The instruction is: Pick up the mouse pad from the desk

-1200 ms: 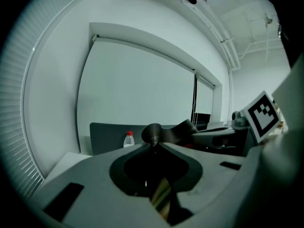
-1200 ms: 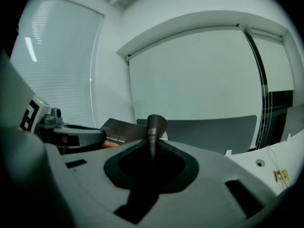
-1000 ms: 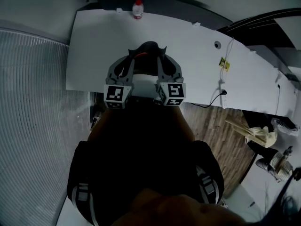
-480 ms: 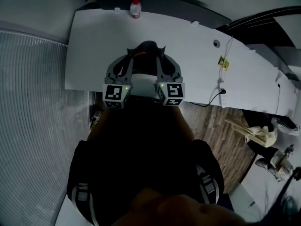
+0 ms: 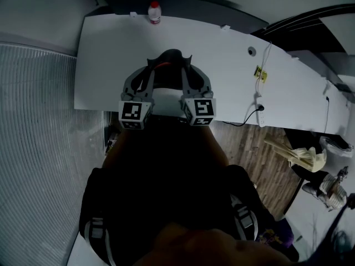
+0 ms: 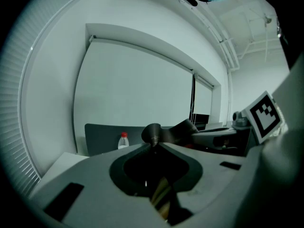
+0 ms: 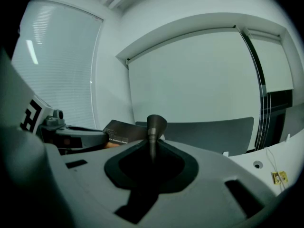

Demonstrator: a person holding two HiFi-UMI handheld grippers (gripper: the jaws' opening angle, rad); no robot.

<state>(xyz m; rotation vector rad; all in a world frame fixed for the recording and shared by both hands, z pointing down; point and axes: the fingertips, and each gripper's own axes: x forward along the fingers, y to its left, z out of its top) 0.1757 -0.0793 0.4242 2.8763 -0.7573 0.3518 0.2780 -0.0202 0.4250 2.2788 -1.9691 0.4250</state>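
Observation:
The dark mouse pad hangs bowed above the white desk, pinched at both ends. My left gripper is shut on its left edge and my right gripper is shut on its right edge. In the left gripper view the pad runs off to the right from the closed tips of the left gripper. In the right gripper view the pad's printed side stretches left from the closed right gripper. Both grippers point slightly downward, side by side.
A small bottle with a red cap stands at the desk's far edge before a dark grey partition. A cable and plug lie on the desk's right part. Wooden floor shows at right, ribbed grey surface at left.
Desk, bottle and both grippers sit slightly further left and up in the picture than before. The grip on the pad is unchanged.

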